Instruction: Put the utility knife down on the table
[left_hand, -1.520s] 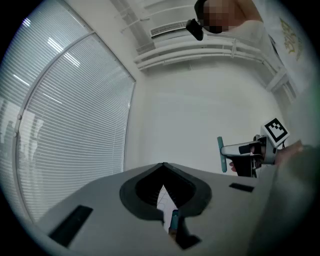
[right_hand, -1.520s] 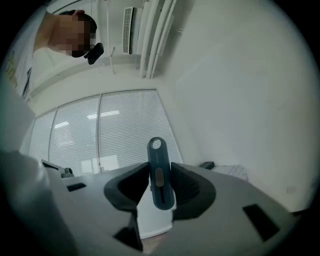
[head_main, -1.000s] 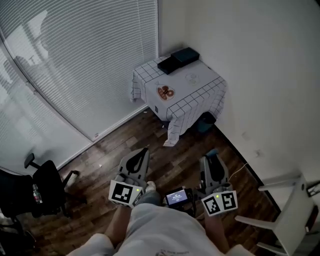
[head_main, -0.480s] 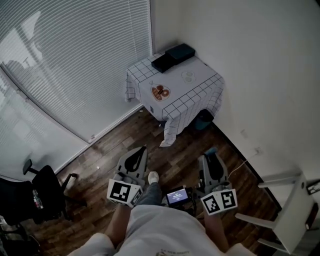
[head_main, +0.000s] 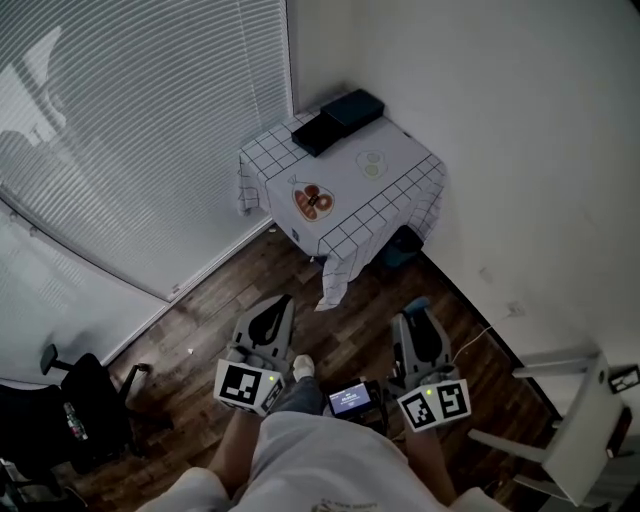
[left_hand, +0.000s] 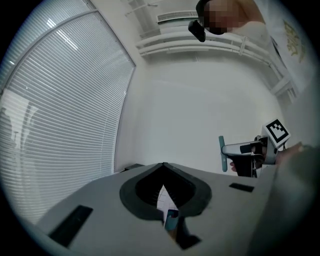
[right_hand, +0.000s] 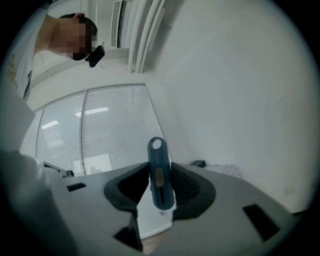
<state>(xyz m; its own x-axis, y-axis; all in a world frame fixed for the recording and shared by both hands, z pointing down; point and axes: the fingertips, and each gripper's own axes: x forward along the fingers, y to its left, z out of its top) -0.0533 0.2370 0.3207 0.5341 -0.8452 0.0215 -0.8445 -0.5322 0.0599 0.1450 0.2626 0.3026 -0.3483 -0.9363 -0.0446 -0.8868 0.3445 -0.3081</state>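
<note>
We had the utility knife (right_hand: 160, 181) clamped by its lower body in the right hand-held gripper (right_hand: 160, 167). Its teal handle stood up past the jaw tips, with the hanging hole at the far end, so its long axis ran along the jaws and pointed away from us. In the head view the same knife (head_main: 417, 303) showed as a small teal tip at the front of that right hand-held gripper (head_main: 419, 322), at lower centre right of the frame. The bench (head_main: 395, 185), draped in a checked cloth (head_main: 335, 262), sat in the upper centre of the frame in the corner of the room, with dark boxes (head_main: 336, 118) at its far edge. It lay straight ahead of the knife and well apart from it, across bare wooden floor (head_main: 215, 300). The left hand-held gripper (head_main: 268, 322) hung level with the right one at lower centre left, about as far from the bench. Its jaws were pressed together at the tips, and we saw nothing held between them in its own view (left_hand: 163, 168). We judged that the put-down had not yet begun, and that the knife had to be carried forward to the bench by the right side.
</note>
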